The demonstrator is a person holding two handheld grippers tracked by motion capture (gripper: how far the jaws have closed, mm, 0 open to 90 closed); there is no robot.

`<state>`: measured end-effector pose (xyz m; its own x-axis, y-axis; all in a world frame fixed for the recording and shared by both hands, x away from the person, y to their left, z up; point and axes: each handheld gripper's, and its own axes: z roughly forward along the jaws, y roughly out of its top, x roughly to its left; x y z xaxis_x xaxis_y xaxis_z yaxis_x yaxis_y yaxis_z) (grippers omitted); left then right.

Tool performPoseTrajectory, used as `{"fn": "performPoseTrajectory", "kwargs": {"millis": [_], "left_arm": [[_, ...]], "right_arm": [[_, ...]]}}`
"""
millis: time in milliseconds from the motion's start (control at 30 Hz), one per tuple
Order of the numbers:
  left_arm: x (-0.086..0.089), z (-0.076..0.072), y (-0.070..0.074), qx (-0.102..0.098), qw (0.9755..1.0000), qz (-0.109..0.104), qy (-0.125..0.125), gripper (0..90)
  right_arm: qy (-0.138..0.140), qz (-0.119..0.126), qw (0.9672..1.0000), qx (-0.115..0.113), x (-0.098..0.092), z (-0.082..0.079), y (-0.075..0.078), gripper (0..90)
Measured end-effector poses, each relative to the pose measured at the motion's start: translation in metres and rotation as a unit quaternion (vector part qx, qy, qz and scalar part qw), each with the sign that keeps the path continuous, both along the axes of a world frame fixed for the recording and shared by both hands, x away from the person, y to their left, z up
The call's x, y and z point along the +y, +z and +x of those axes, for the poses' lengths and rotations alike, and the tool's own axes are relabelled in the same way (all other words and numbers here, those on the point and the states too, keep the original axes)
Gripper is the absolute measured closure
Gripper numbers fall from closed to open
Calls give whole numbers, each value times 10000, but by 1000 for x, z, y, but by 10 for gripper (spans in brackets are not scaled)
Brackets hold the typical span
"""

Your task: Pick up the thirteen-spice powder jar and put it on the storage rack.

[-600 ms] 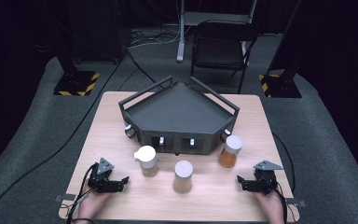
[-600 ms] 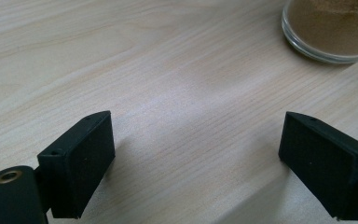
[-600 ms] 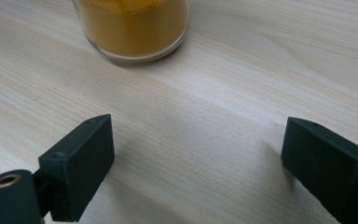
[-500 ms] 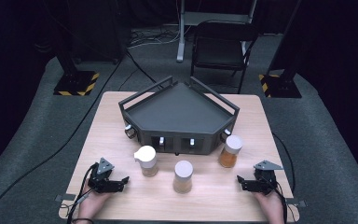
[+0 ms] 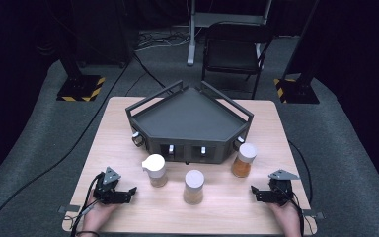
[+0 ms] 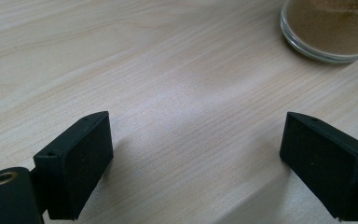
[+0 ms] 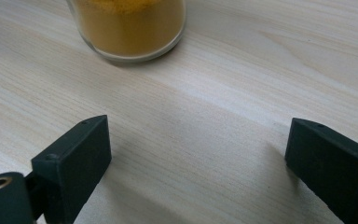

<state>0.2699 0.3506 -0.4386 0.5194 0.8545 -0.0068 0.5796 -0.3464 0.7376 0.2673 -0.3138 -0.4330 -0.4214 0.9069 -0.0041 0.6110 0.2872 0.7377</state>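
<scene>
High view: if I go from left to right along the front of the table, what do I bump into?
Left gripper → spouted jar → middle jar → orange jar → right gripper.

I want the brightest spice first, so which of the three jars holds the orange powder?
The right-hand jar, nearest the right hand-held gripper; the left jar and middle jar hold duller brown powder.

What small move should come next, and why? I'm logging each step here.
Probably ease the left gripper forward to the left jar: both grippers rest open on the table, holding nothing, and that brown-filled jar stands just ahead of its jaws.
</scene>
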Motion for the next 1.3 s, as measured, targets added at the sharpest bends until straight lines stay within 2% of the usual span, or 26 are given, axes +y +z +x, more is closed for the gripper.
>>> {"fn": "performPoseTrajectory", "kwargs": {"millis": [1300], "left_arm": [[-1, -1, 0, 13, 10000, -5, 31, 74]], "right_arm": [[11, -8, 10000, 15, 1, 0, 0, 47]]}}
